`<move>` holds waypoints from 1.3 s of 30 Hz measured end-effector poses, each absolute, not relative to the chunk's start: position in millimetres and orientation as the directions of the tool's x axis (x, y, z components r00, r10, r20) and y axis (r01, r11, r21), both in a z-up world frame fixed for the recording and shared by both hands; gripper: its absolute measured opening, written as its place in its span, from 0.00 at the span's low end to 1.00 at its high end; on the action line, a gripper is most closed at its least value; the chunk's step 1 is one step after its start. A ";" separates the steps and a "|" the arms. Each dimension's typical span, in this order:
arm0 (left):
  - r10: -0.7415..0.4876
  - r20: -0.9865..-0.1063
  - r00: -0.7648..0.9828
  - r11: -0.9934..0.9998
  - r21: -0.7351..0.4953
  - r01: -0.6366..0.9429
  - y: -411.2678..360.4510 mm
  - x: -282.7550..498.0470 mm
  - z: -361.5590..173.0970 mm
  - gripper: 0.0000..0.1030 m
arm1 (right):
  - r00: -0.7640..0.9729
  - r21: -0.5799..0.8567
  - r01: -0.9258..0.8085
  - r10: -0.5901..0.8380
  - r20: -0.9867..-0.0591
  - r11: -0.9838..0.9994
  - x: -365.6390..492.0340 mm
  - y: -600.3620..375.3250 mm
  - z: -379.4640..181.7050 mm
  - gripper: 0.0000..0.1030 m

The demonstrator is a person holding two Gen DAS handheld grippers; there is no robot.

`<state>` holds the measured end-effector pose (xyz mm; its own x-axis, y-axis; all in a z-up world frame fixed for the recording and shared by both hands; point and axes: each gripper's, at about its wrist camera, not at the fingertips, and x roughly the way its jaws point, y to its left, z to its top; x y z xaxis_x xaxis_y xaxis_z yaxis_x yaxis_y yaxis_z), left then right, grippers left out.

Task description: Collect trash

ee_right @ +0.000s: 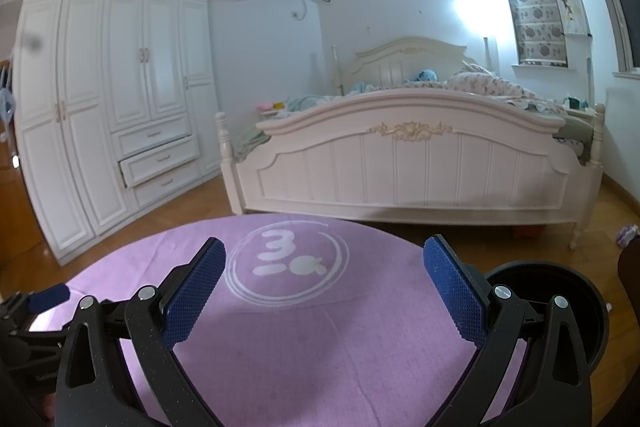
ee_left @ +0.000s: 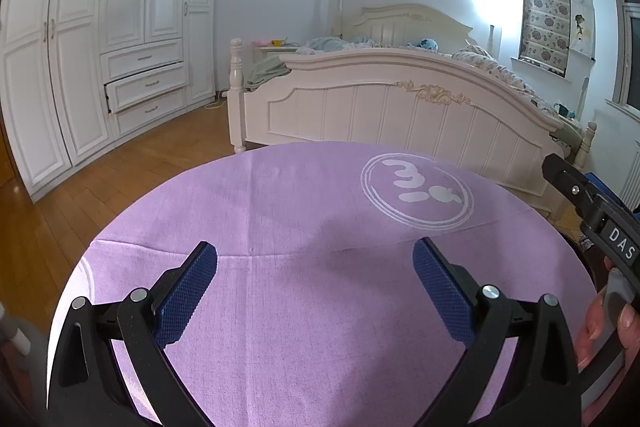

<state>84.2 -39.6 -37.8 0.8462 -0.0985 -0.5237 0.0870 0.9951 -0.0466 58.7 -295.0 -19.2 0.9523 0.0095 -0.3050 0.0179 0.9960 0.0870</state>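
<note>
Left gripper: we hold it above the purple cloth — blue pads spread wide, nothing between them.
Right gripper: jaws apart too, empty, over the same cloth near its white round logo.
Hand: we see fingers on the right gripper's handle at the left view's edge.
Bin: a dark round container just beside the cloth, on the right.
Trash: we can't make out any on the cloth.
Beyond: a white bed — and a wardrobe with one drawer ajar.
</note>
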 end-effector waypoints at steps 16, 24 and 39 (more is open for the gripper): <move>-0.093 -0.532 0.841 0.996 -0.044 0.082 -40.3 84.3 -40.6 0.95 | 0.952 0.090 0.019 0.010 -0.306 0.996 58.0 -292.0 -18.7 0.95; -0.089 -0.536 0.840 0.996 -0.045 0.076 -41.0 84.3 -42.7 0.95 | 0.951 0.096 0.017 0.014 -0.307 0.995 58.4 -291.7 -19.0 0.95; -0.082 -0.540 0.838 0.997 -0.047 0.067 -41.7 82.2 -44.5 0.95 | 0.952 0.099 0.016 0.015 -0.307 0.995 58.5 -291.7 -19.3 0.95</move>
<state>82.2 -41.7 -44.5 0.8378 -0.0821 -0.5398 0.0674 0.9966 -0.0471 58.5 -291.7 -19.3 0.9516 0.0152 -0.3070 0.0161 0.9949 0.0992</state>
